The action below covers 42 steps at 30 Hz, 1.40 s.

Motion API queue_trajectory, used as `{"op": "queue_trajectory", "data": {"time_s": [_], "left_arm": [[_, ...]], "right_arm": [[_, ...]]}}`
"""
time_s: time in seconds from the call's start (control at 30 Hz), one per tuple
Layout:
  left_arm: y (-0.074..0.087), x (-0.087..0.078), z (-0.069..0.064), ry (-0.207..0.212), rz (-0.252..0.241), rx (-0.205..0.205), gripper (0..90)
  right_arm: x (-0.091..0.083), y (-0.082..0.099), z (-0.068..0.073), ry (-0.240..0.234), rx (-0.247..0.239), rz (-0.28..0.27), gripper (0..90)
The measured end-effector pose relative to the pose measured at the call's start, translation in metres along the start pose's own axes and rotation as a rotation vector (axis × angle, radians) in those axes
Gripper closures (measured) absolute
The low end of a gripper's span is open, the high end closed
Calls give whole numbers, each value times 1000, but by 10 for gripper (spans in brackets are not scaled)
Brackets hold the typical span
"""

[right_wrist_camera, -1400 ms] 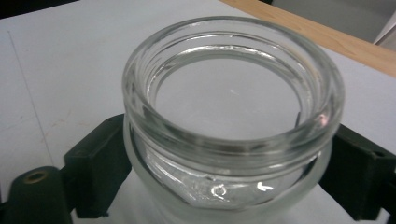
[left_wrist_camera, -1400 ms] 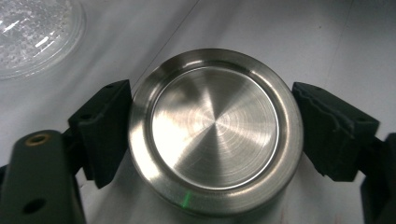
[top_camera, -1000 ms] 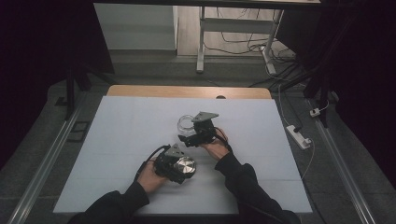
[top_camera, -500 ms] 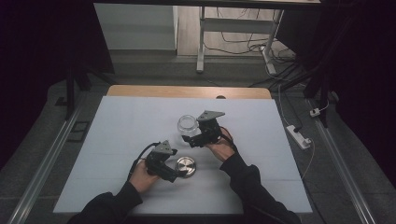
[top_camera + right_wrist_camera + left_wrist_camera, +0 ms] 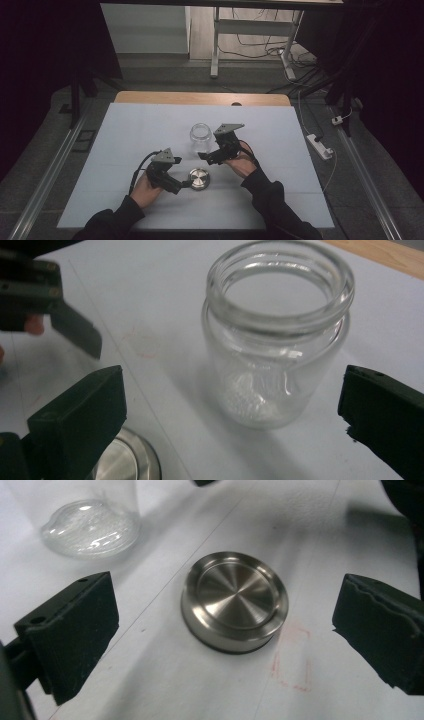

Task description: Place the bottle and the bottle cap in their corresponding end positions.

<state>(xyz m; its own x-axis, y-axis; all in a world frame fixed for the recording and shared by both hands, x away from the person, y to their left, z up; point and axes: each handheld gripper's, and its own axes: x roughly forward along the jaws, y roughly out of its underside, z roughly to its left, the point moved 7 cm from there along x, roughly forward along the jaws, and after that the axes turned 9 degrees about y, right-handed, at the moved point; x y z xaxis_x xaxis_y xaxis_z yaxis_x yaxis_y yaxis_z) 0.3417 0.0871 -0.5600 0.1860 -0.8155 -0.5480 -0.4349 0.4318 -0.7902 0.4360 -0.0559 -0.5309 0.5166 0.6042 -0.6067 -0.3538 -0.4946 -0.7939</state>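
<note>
Your left gripper (image 5: pixel 225 625) has just been opening wide around the metal lid (image 5: pixel 234 601) lying flat on the table (image 5: pixel 125 130), untouched, while your right gripper (image 5: pixel 235 410) has likewise spread clear of the upright glass jar (image 5: pixel 277 335).

Open glass jar (image 5: pixel 200 138) stands upright; steel lid (image 5: pixel 199 178) (removed) lies flat nearby.

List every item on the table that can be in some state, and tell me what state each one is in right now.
Clear round glass jar: upright, mouth uncovered, empty, free of both tongs.
Round brushed-metal lid: off the jar, flat on the table, top up, untouched.
Left tongs: open, just widened, lid ahead.
Right tongs: open, just widened, jar ahead.
</note>
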Motion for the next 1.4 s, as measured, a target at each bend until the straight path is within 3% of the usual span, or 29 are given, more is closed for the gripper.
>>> {"op": "queue_trajectory", "data": {"time_s": [0.27,0.5,0.73,0.97,1.13,1.4], "left_arm": [[4,-4,2,-22,20,-3,0],[7,-3,3,-8,29,-8,0],[7,-11,2,-6,1,-21,0],[10,-27,3,-21,-33,-52,0],[13,-35,-1,-5,-36,-79,0],[15,-43,-12,11,-34,-75,0]], "right_arm": [[-8,6,5,-7,-13,-6,0],[-12,8,9,-5,-25,-10,0],[-18,9,12,-5,-28,-11,0],[-28,8,20,-42,-1,-24,0],[-37,9,24,-57,14,-37,0],[-50,19,27,-63,9,-42,0]]}}
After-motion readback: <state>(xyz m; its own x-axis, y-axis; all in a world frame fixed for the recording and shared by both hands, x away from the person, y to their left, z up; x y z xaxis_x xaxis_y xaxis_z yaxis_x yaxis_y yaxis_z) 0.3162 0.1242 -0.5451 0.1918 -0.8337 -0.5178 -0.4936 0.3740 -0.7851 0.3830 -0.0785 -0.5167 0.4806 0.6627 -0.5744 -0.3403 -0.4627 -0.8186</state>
